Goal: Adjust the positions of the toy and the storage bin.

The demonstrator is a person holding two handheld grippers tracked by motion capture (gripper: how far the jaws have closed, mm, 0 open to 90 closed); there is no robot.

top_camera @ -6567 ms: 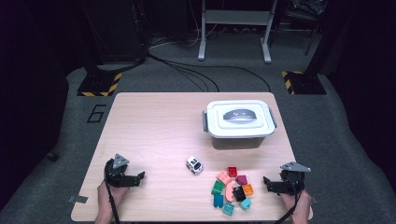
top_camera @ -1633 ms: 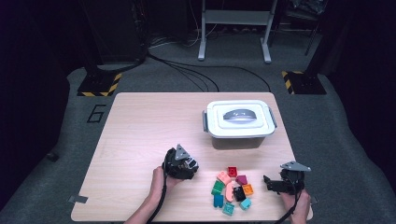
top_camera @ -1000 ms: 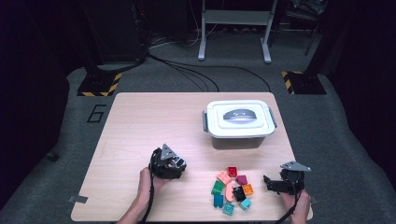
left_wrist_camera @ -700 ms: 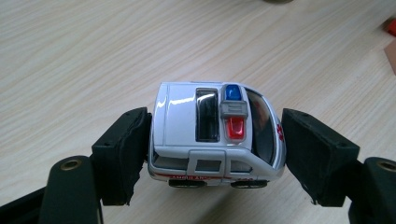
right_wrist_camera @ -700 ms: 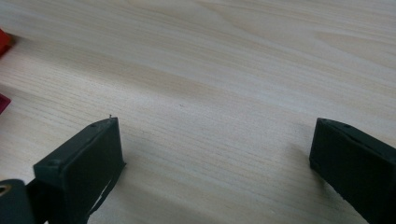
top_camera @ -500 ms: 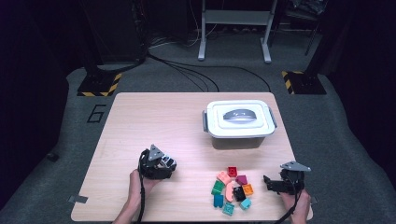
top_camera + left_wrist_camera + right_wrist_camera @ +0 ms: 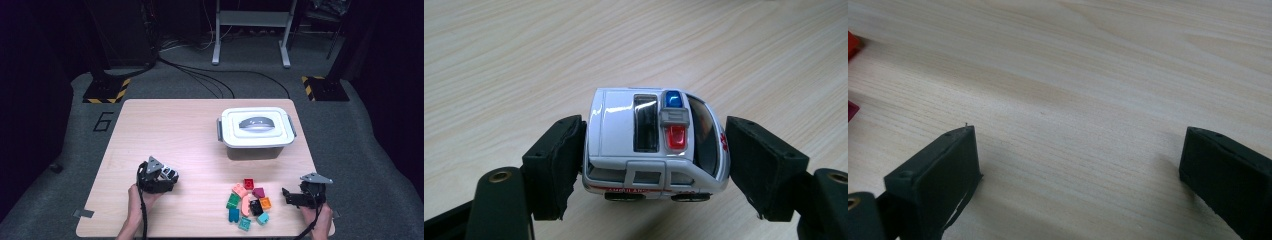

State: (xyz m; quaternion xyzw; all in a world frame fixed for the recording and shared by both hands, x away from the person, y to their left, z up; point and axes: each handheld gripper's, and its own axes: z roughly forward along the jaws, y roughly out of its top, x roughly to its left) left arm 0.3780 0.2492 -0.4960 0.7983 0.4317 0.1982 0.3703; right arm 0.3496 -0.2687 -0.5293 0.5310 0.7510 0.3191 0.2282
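A small white toy ambulance [image 7: 644, 130] with a blue and red roof light sits between the pads of my left gripper [image 7: 656, 165], wheels on the wooden table. The pads press its rear and front ends. In the high view the left gripper [image 7: 169, 177] is near the table's front left, with the ambulance [image 7: 172, 174] at its tips. My right gripper [image 7: 287, 195] rests at the front right, open and pointing left toward the bricks. In its own view the right gripper [image 7: 1078, 165] has only bare wood between its wide pads.
A pile of several coloured bricks [image 7: 247, 202] lies at the front, between the two grippers. A white lidded box [image 7: 255, 127] with grey latches stands at the back right of the table [image 7: 165, 125]. A red brick edge [image 7: 852, 46] shows in the right gripper view.
The left gripper has slid left across the table, away from the bricks, taking the ambulance with it. The right gripper has stayed in place.
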